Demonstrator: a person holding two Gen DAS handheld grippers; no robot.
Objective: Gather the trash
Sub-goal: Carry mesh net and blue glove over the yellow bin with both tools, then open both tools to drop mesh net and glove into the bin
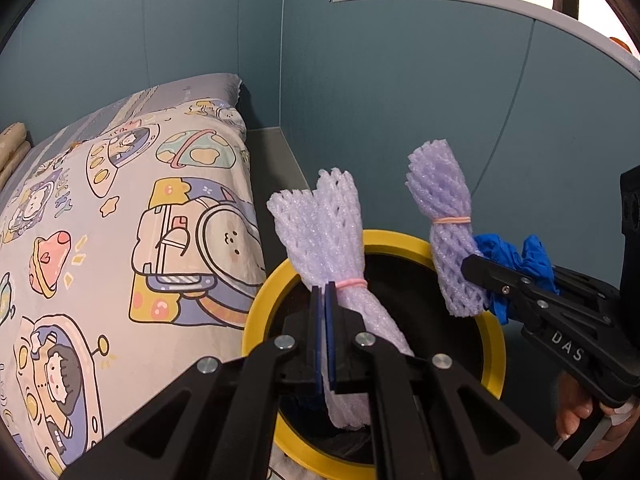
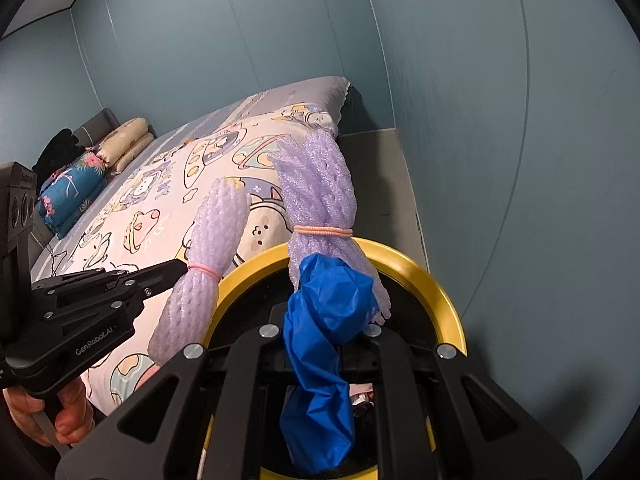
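Observation:
A round bin with a yellow rim (image 1: 400, 239) (image 2: 448, 292) and a dark inside stands beside the bed. My left gripper (image 1: 324, 289) (image 2: 181, 269) is shut, pinching a lavender foam net bundle (image 1: 324, 232) (image 2: 212, 232) at its pink rubber band, over the bin's left edge. My right gripper (image 1: 471, 267) (image 2: 332, 334) is shut on a second banded foam net bundle (image 1: 440, 200) (image 2: 316, 192) together with a crumpled blue plastic piece (image 1: 532, 256) (image 2: 332, 304). Both hang above the bin's opening. The blue plastic hides the right fingertips in the right wrist view.
A bed with a cartoon astronaut cover (image 1: 120, 220) (image 2: 160, 200) lies left of the bin. Folded quilts and pillows (image 2: 100, 160) sit at its far end. Teal walls (image 1: 400, 100) close in behind and to the right. A hand (image 2: 60, 420) holds each gripper's handle.

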